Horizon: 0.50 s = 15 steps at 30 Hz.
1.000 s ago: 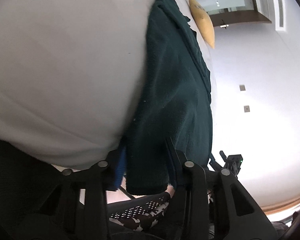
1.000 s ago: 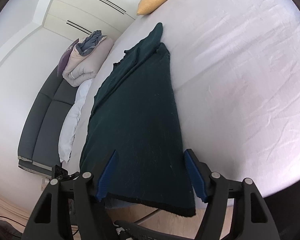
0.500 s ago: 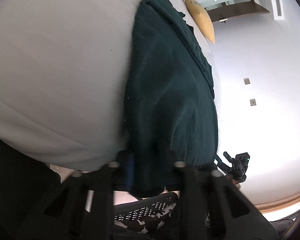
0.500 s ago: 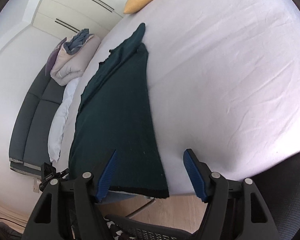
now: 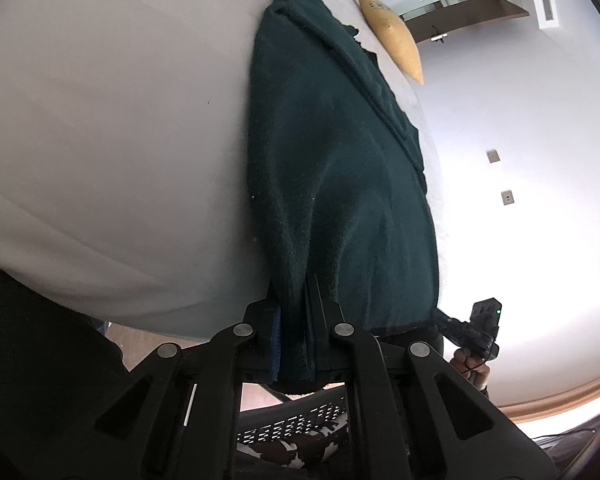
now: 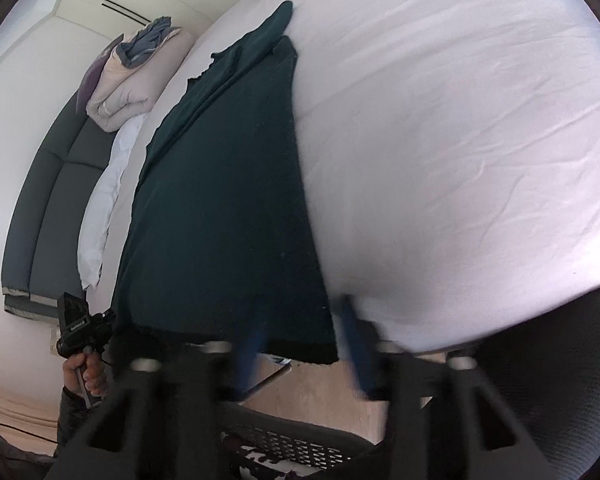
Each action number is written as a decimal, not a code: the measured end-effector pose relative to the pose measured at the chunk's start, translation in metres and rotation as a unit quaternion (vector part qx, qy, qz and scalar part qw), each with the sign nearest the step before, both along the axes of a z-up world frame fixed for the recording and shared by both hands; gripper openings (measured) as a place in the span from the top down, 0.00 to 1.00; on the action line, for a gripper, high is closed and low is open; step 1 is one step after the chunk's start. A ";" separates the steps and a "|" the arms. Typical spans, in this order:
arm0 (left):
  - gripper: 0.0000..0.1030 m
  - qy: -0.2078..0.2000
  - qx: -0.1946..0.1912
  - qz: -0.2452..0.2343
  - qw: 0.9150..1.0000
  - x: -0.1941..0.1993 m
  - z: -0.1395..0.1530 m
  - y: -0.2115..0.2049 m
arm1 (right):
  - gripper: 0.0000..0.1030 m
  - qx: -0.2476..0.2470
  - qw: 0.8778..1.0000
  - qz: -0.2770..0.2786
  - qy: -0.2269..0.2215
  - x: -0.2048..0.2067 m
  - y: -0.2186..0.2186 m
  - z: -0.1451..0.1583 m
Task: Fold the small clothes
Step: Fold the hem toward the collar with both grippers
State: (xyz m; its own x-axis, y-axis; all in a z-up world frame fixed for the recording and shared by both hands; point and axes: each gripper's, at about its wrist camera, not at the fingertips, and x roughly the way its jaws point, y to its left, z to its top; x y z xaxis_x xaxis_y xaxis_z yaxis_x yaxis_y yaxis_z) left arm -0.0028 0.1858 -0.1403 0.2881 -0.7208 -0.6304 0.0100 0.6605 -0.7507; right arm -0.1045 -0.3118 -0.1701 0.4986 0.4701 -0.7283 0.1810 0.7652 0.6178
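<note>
Dark green knit, that is what fills both my views: the garment (image 5: 340, 184) lies stretched lengthwise along the edge of the white bed (image 5: 112, 128), its near hem hanging just over the mattress end. My left tool (image 5: 298, 340) is pressed together on a bunched fold of that hem, the cloth gathered between its fingers (image 5: 275, 334) and running up from the pinch in creases. From the right wrist view the garment (image 6: 224, 200) looks flat, with a long narrow part trailing toward the far end. My right tool (image 6: 300, 344) is spread wide and blurred, its blue fingers (image 6: 352, 344) standing either side of the garment's near right corner without closing on it. A yellow pillow (image 5: 392, 44) rests at the far end of the bed, and a grey sofa (image 6: 48, 184) carrying folded bedding (image 6: 136, 76) stands beside the bed.
</note>
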 end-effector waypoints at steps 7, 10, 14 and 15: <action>0.92 -0.031 -0.041 0.008 0.999 -0.004 0.021 0.014 | 0.91 0.027 0.999 0.006 -0.043 -0.003 0.003 0.019; 0.93 -0.047 -0.060 0.011 0.997 -0.003 0.036 0.016 | 0.92 0.057 0.995 0.009 -0.079 -0.003 0.003 0.036; 0.93 -0.070 -0.090 0.021 0.993 0.003 0.057 0.021 | 0.92 0.082 0.990 0.019 -0.115 0.004 0.006 0.057; 0.93 -0.074 -0.096 0.024 0.992 0.005 0.060 0.022 | 0.92 0.081 0.990 0.022 -0.115 0.009 0.008 0.059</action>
